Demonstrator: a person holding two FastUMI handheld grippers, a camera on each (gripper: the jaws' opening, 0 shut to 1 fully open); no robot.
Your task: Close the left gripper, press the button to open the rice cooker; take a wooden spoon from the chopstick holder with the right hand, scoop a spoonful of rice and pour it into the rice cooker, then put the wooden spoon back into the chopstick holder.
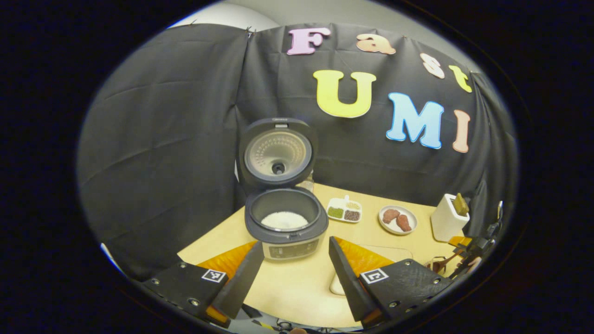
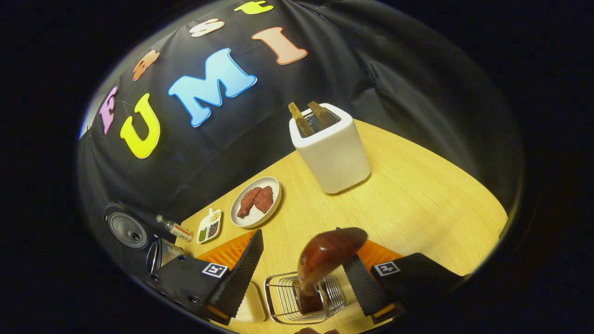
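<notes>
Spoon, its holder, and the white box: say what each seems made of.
Spoon: glossy reddish-brown, likely lacquered wood; highlights show on the bowl.
Holder: thin shiny rods, seemingly chromed metal wire.
White box: smooth, matte, seamless; ceramic or plastic, can't tell which.

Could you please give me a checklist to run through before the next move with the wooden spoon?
1. Rice cooker lid open: ok, it stands upright and white rice shows in the pot.
2. Wooden spoon in reach: ok, it stands bowl up in the wire holder.
3. Right hand-held gripper open around the spoon: ok, one finger lies on each side of it.
4. Both fingers pressing on the spoon: not ok, there is a wide gap on one side.
5. Left hand-held gripper out of the way: cannot tell; it is open and faces the cooker.
</notes>
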